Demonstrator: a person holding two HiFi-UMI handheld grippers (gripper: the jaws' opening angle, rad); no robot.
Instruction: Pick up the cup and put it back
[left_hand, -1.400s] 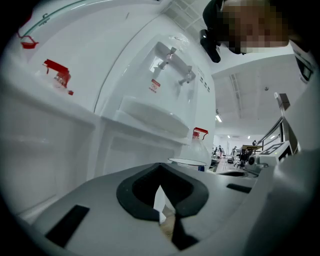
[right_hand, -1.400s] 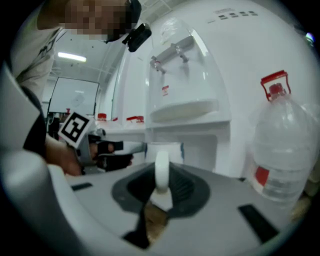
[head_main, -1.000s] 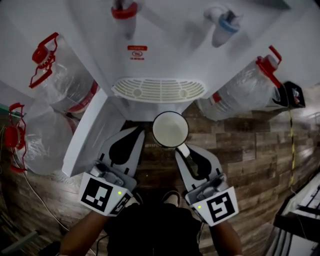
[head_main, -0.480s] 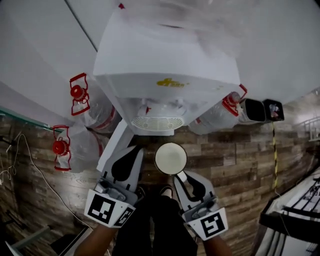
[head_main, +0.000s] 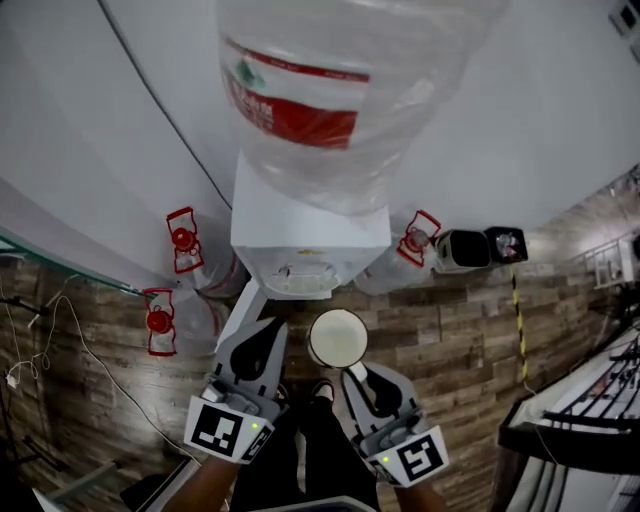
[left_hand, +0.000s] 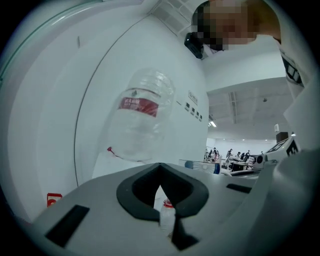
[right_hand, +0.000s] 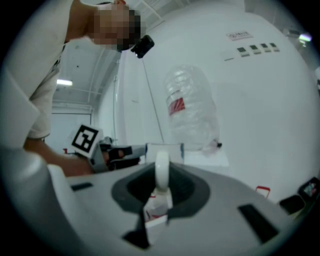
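So the white cup (head_main: 338, 338) is up in the air, out in front of the water dispenser (head_main: 305, 235) and above the wood-plank floor (head_main: 450, 340), not sitting on anything. Its mouth faces up at the head camera and the inside looks empty.

The right hand-held gripper (head_main: 352, 368) has it by the handle. In the right gripper view the white handle loop stands upright between the jaws and they're clamped onto it, with the cup body out past the tips. The left hand-held gripper (head_main: 262, 330) hangs just beside it on the left, roughly level with the right one. Its jaws are pressed together with nothing between them, and it isn't touching the cup.

The dispenser is white and boxy with a big clear bottle (head_main: 340, 90) upside down on top, red label on it. Clear jugs with red caps lie on the floor either side of it, two on the left (head_main: 185, 245) and one on the right (head_main: 405, 255). There's a small grey bin (head_main: 460, 250) near the right one, plus a dark box next to that which I can't really make out
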